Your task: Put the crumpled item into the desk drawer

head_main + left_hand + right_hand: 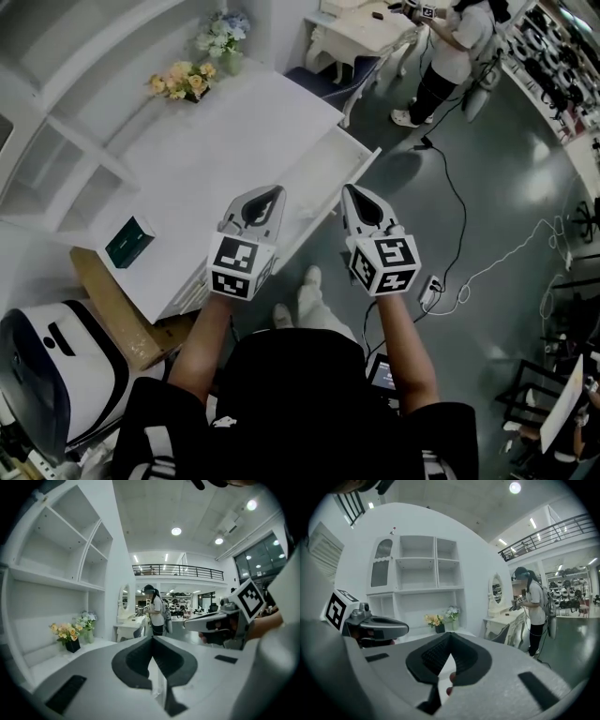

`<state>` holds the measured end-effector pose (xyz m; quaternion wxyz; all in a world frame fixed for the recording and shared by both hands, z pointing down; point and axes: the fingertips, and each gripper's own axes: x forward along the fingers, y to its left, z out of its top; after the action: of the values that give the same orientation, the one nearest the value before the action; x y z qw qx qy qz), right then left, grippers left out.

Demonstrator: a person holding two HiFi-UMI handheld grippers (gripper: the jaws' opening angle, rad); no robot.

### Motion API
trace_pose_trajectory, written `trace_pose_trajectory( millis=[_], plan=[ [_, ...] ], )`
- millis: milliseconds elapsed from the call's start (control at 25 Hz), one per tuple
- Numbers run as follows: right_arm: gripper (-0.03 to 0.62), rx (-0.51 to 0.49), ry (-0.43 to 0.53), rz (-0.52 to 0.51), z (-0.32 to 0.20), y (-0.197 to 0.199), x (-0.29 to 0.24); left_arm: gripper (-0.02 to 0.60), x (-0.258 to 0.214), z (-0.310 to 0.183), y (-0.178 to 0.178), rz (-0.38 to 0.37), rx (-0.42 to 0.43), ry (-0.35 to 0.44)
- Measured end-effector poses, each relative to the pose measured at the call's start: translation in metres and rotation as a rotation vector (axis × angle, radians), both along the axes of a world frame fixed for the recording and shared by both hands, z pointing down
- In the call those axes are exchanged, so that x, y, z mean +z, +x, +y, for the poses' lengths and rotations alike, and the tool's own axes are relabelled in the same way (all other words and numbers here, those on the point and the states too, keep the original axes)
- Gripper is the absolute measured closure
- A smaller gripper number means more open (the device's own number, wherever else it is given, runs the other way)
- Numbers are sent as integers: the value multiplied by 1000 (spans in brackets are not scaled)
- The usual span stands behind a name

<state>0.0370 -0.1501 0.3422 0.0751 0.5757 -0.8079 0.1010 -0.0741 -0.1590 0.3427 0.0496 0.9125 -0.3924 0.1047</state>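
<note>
- Drawer [328, 171] standing open at the front edge of the white table [234, 131], pale inside, partly covered in the head view by the left claw [267, 199].
- Left claw pressed together, nothing between the pads; right claw [356, 197] likewise closed tip to tip and empty, judging by its own view.
- Both held roughly level above the open drawer, side by side, apart from each other and touching nothing.
- No crumpled item in sight in any view: possibly down in the drawer behind the claws, but cannot tell.
- Look straight down into the drawer first, to settle whether anything is left to carry.
- With the item elsewhere, spread one claw before reaching, pinch the crumple at its bulk rather than at a loose edge, and release low inside the drawer.
- Keep clear of the green box [129, 241] and the flowers [183, 81] on the table.
</note>
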Motion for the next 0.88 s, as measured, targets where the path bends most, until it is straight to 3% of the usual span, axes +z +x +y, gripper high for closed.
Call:
trace_pose_trajectory(
  millis=[480,880],
  plan=[
    [599,5,97,17,44,-23,-37,575,-46,44,-13,47,20,109],
    [599,-8,139,20,55,-22,-51,575,-56,60,-11,59,19,145]
  ],
)
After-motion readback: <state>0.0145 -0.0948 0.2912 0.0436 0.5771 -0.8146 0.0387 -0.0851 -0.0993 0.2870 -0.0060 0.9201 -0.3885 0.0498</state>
